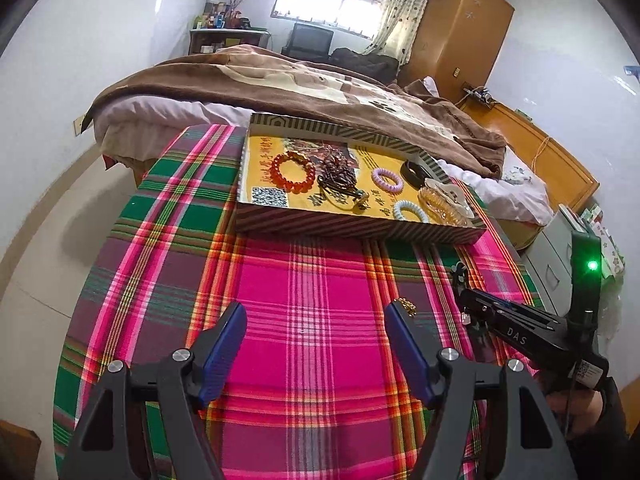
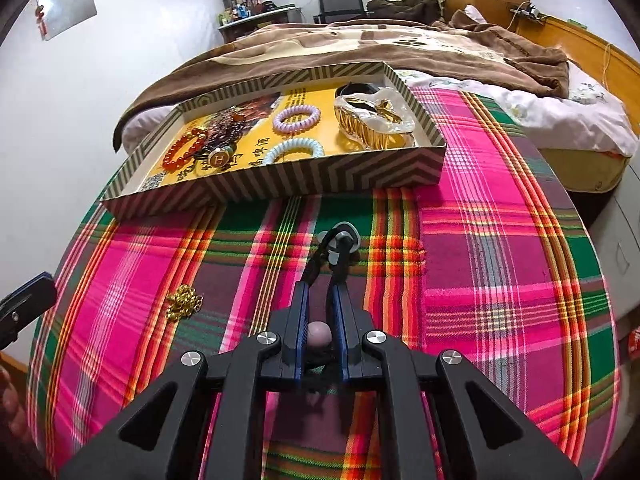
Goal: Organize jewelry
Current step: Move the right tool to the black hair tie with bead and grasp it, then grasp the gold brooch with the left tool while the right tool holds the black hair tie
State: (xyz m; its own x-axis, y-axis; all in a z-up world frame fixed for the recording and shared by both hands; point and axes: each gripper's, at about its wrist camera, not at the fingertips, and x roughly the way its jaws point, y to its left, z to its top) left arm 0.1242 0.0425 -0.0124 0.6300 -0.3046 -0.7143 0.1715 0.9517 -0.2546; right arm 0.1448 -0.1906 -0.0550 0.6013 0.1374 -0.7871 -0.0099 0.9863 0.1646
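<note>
A striped shallow box [image 1: 352,229] [image 2: 280,184] stands on the plaid cloth and holds a red bead bracelet [image 1: 293,172] [image 2: 182,152], dark beads [image 1: 336,174], a purple coil tie [image 1: 387,180] [image 2: 297,117], a pale blue coil tie [image 1: 409,211] [image 2: 294,151] and a clear gold hair claw [image 2: 374,118]. A gold chain [image 2: 185,300] [image 1: 406,306] lies loose on the cloth. My right gripper [image 2: 320,292] is shut on a black cord with grey pendants [image 2: 340,242], in front of the box. My left gripper [image 1: 314,320] is open and empty, left of the gold chain.
The plaid cloth [image 1: 304,320] covers a round table. A bed with a brown blanket [image 1: 280,80] lies right behind the box. A wooden wardrobe [image 1: 460,28] and headboard [image 1: 540,152] stand at the right; grey drawers [image 2: 620,240] sit by the table's right edge.
</note>
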